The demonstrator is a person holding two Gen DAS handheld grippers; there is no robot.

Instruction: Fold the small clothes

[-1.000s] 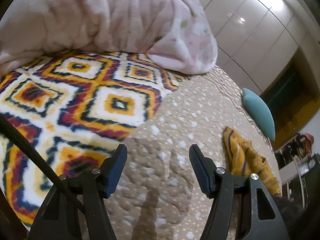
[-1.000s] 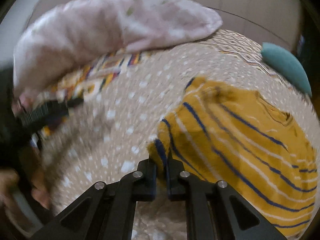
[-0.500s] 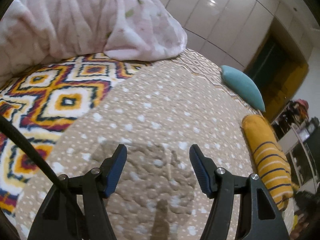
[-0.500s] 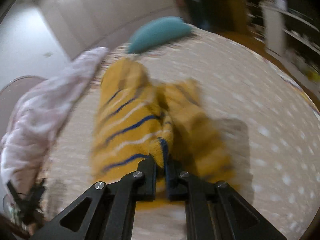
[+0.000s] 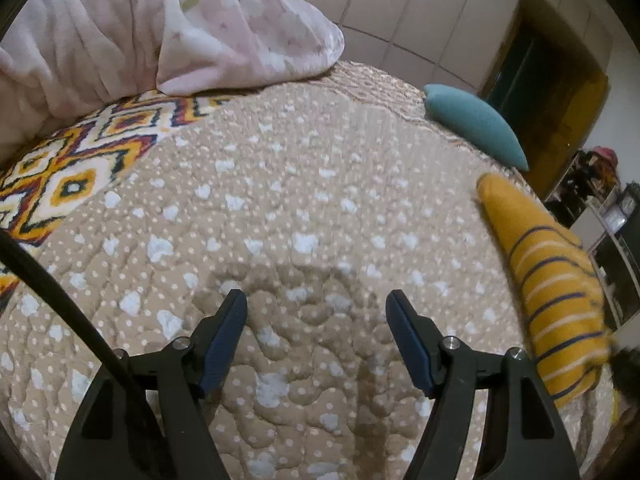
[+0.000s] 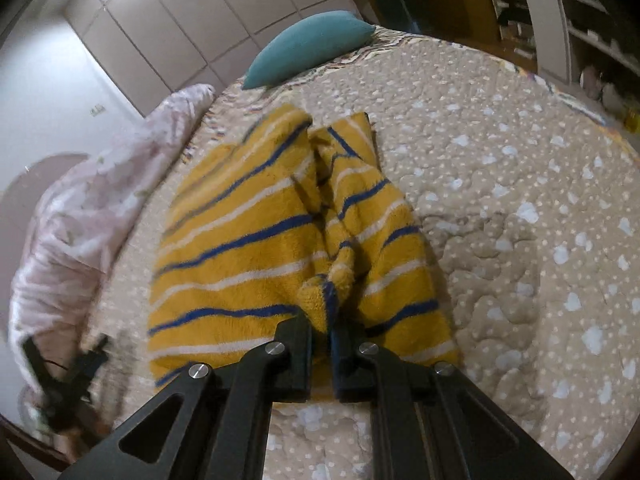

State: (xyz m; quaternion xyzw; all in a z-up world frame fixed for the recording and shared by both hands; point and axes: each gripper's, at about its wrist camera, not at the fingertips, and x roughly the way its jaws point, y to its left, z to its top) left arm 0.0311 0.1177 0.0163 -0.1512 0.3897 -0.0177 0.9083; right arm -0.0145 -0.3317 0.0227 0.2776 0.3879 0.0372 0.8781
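A small mustard-yellow garment with blue and white stripes lies bunched on the beige dotted quilt. My right gripper is shut on a fold of its near edge. In the left wrist view the garment shows at the far right, stretched long. My left gripper is open and empty, low over bare quilt, well to the left of the garment. It also shows blurred at the lower left of the right wrist view.
A pink floral duvet is heaped at the back left. A teal cushion lies at the bed's far edge. A patterned orange and white blanket lies left. Wardrobe doors stand behind; shelves are on the right.
My right gripper has swung round with the garment, pulling it out across the quilt. My left gripper has turned right, away from the patterned blanket, staying open.
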